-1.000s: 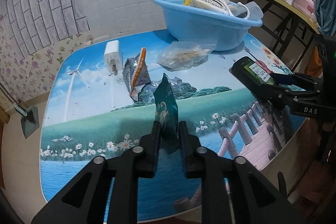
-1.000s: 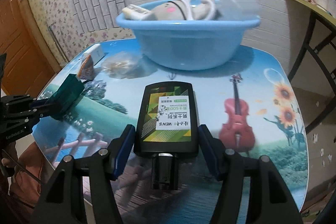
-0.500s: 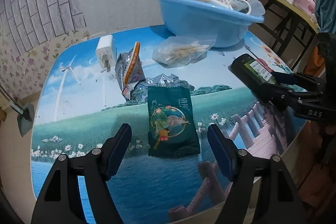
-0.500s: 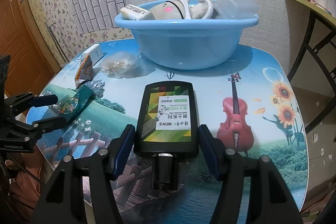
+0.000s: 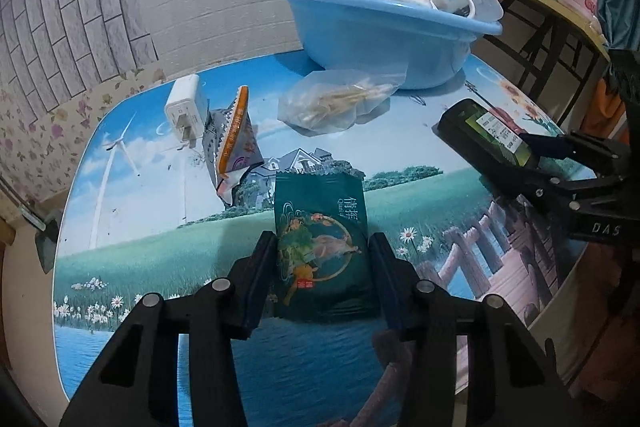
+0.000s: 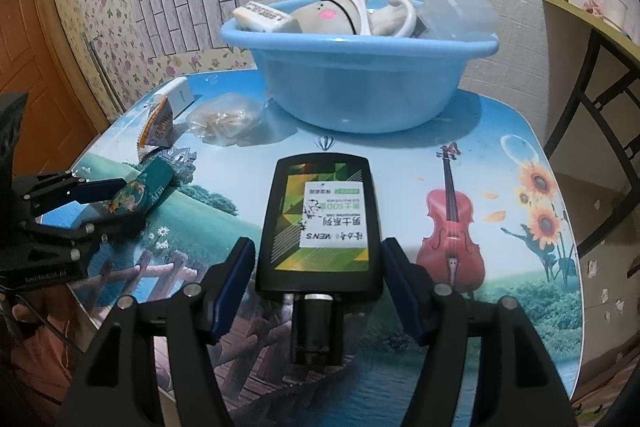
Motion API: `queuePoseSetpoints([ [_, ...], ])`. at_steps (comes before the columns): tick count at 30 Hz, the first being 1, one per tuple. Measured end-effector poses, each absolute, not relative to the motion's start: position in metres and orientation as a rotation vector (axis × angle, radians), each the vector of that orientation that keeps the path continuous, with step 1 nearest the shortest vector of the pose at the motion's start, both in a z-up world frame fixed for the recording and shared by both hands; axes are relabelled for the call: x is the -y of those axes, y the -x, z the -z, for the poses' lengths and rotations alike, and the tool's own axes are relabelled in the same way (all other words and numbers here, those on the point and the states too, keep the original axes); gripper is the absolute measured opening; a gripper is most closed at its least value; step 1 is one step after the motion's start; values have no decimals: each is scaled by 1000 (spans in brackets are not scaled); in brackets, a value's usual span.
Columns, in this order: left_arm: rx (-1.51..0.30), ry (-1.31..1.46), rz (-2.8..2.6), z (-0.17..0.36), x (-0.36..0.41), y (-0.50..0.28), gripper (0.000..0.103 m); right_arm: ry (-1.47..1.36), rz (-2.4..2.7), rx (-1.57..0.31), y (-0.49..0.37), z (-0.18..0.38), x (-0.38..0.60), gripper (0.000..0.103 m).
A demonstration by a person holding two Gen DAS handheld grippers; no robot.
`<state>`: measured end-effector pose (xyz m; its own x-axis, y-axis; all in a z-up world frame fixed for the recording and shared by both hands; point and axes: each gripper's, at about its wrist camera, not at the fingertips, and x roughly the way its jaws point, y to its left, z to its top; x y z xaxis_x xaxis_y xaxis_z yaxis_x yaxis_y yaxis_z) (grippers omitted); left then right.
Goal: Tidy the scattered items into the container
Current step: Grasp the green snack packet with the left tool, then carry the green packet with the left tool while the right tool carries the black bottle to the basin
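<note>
Changed since a second ago: green snack packet (image 5: 320, 227), then pinched on edge, released half a second back, now lying flat and face up on the near part of the printed table (image 6: 500, 155).

Left gripper (image 5: 322, 243): jaws just closing again, one on each side of the packet's near half, pads against its two long edges; far half of the packet projecting beyond the fingertips.

Right gripper (image 6: 318, 251): jaws just easing apart, spread to either side of the dark pump bottle (image 6: 320, 219); a thin gap showing at each pad. Bottle lying label-up on the table, pump neck pointing near, body reaching far past the fingertips.

Blue basin (image 6: 360, 83): at the far edge of the table, beyond both grippers, already piled with items above the rim.

Loose on the table, far left of the packet:
- white charger (image 5: 185, 111), farthest left;
- silver-and-orange wrapper (image 5: 234, 143), just beside the charger, standing on edge;
- clear bag of pale sticks (image 5: 336, 101), near the foot of the basin.
</note>
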<state>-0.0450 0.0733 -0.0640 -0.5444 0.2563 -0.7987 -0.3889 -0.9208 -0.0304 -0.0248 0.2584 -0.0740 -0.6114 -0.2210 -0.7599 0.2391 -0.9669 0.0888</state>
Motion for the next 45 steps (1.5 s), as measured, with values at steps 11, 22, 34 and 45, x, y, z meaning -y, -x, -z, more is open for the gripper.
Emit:
queuePoseSetpoints([
  [11, -198, 1166, -2495, 47, -76, 40, 45, -1197, 2599, 2, 22, 74, -263, 61],
  [22, -174, 1058, -2544, 14, -78, 39, 46, -1010, 2583, -19, 8, 38, -253, 60],
  [34, -169, 1026, -2553, 3, -79, 37, 46, -950, 2579, 46, 3, 21, -258, 60],
  [45, -173, 889, -2590, -37, -85, 40, 46, -803, 2614, 56, -6, -24, -261, 60],
])
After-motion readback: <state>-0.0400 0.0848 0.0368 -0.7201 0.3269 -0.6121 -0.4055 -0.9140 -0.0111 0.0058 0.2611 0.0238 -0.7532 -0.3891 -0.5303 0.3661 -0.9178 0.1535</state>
